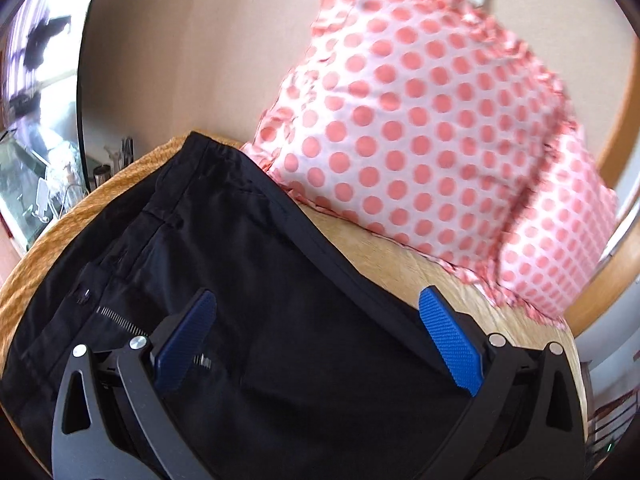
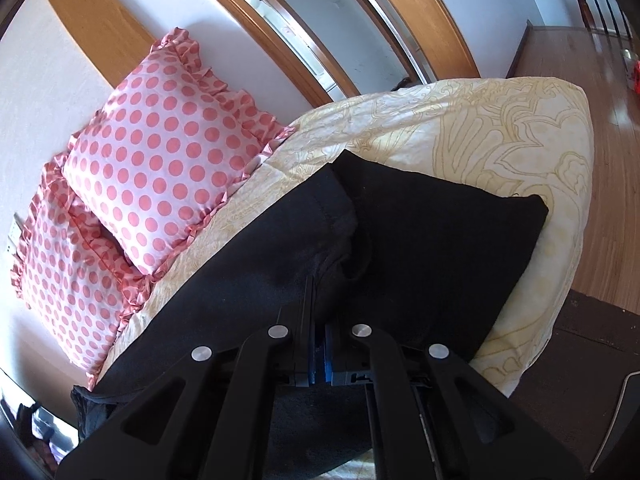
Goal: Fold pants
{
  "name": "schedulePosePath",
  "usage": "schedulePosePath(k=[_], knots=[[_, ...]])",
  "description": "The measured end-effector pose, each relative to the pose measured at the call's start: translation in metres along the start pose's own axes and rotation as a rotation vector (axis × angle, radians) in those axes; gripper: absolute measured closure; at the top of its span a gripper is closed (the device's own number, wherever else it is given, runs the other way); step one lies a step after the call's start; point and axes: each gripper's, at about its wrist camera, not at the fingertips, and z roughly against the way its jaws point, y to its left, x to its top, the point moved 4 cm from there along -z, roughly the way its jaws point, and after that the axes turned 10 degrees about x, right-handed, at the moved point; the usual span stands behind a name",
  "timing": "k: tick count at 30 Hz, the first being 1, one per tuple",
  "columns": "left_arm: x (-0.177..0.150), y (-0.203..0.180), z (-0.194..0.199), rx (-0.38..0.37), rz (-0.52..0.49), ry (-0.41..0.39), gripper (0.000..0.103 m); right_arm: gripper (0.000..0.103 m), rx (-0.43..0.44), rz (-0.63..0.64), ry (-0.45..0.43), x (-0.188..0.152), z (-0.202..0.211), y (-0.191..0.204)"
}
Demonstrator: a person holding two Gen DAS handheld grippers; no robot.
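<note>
Two grippers worked over the bed: the right gripper had its jaws pinched together on a fold of the black pants, while the left gripper hung spread apart above the pants' waistband end. Pants lay across the yellow bedspread, beside two polka-dot pillows at the head edge.

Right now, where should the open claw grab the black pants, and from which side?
Probably the waistband of the black pants, at its corner nearest the polka-dot pillow. That edge lies flat on the bedspread, thick and stitched, so it pinches easily. The left claw is open above the fabric and could slide in from the pillow side. The right claw is already shut on pants fabric.
</note>
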Motion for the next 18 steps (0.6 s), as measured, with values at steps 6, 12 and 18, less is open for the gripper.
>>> schedulePosePath(k=[6,12,18], knots=[[0.047,-0.021,-0.092,0.123,-0.009,0.161,0.019,0.101,-0.031,0.054,0.009,-0.001,0.000,0.002],[0.060,-0.006,-0.150,0.222,0.094,0.244,0.036,0.101,-0.037,0.073,0.026,0.000,-0.002,0.002],[0.056,0.021,-0.172,0.158,0.247,0.281,0.085,0.101,-0.038,0.085,0.031,0.000,-0.003,0.003]])
